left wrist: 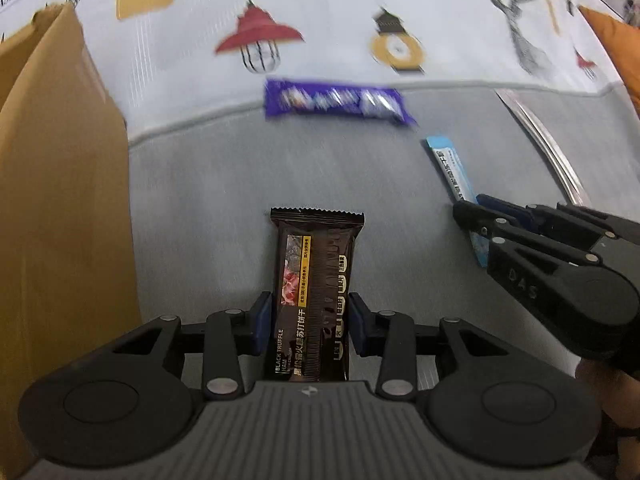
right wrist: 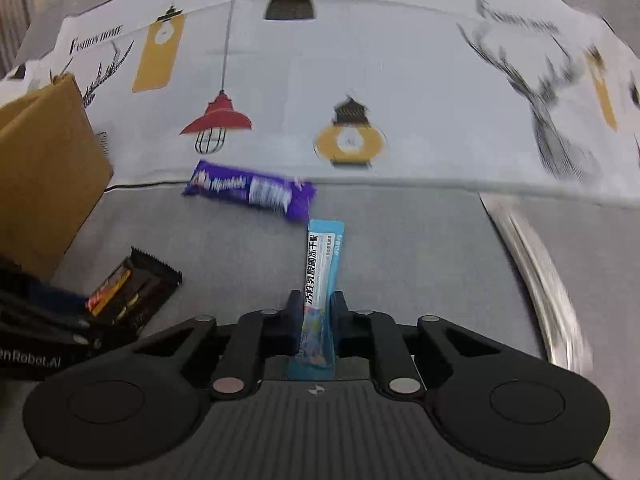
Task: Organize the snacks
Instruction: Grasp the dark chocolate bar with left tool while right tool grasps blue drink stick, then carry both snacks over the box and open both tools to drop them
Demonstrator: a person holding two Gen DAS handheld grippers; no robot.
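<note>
L gripper [left wrist: 311, 326] clamps brown cracker pack [left wrist: 316, 292] | R gripper [right wrist: 317, 322] clamps blue stick [right wrist: 322, 276]

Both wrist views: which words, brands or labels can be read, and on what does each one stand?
"BLACK TRUFFLE HAM": dark snack pack in the left tongs.
"FASHION HOME": printed cloth.
"DAS": arm of the right tongs.
"nRobot.AI", start cut off: left tongs' body.
Purple bar: blurred.
Blue stick pack in the right tongs: Chinese characters, unclear.
</note>
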